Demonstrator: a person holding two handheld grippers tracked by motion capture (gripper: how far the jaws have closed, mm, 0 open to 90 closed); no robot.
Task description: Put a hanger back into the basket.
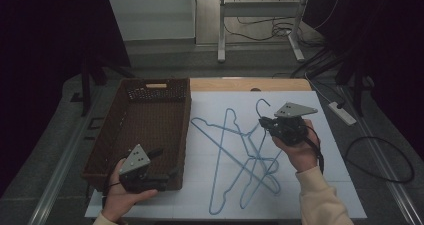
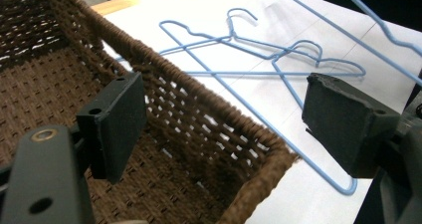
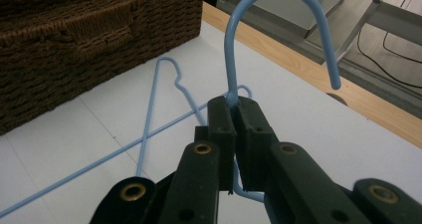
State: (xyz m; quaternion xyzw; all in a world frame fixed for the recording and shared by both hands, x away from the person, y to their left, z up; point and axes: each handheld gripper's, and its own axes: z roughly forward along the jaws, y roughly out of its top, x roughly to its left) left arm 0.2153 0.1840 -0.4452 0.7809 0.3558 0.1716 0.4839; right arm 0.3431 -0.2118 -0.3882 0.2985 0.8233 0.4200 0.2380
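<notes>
Clamping the blue hanger (image 3: 234, 59) at its hook neck in the right gripper (image 1: 274, 125); lying at nine o'clock, the basket (image 1: 185, 130); hovering agape over its near rim, the left gripper (image 1: 165, 172).

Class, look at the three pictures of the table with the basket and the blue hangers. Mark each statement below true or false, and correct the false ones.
1. The right gripper is shut on the neck of a blue hanger. True.
2. The left gripper is clamped on the basket rim. False: its jaws stand open on either side of the corner rim, touching nothing.
3. The basket has hangers in it. False: nothing lies on the part of its floor that shows; the other hangers lie on the white table.
4. The basket stands left of the hangers in the high view. True.
</notes>
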